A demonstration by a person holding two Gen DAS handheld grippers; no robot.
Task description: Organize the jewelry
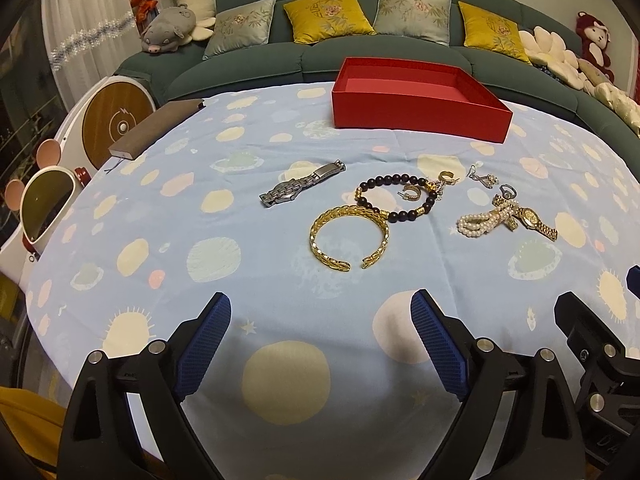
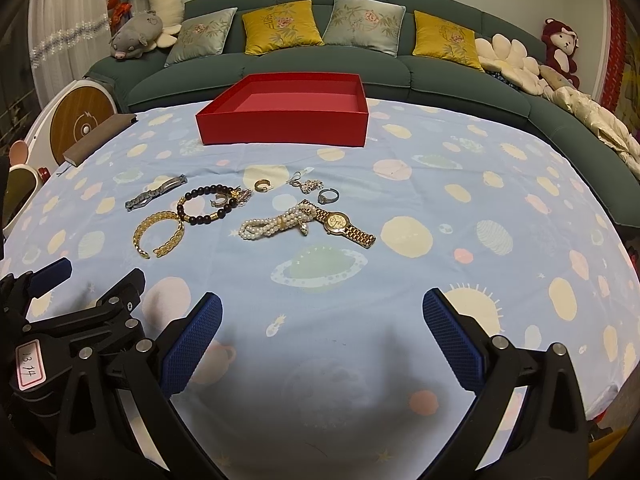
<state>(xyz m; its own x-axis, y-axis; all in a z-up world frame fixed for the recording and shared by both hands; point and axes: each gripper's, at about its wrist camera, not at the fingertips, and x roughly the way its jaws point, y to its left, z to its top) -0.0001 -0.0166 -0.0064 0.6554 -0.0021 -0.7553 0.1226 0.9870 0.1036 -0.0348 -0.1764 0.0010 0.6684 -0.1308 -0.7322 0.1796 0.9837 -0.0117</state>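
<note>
Spread on a blue patterned cloth (image 1: 168,208) over the desk, from left to right: silver watch (image 1: 301,190), well apart from the rest; gold cuff (image 1: 349,236) touching a dark bead bracelet (image 1: 394,198); small hoop earrings (image 1: 411,193) inside and beside the beads, too tangled to count; further right a ring (image 2: 329,196), a heap of pearls (image 2: 272,226) lying over one end of a gold watch (image 2: 345,225). Behind, near the far edge, an open red box (image 1: 420,108), nothing visible inside. Left tool (image 1: 320,312) spread wide, gripping nothing, above bare cloth. Right tool (image 2: 322,312) likewise wide and holding nothing. Left edge cut off: brown book (image 1: 154,130), round white gadget only partly seen.
</note>
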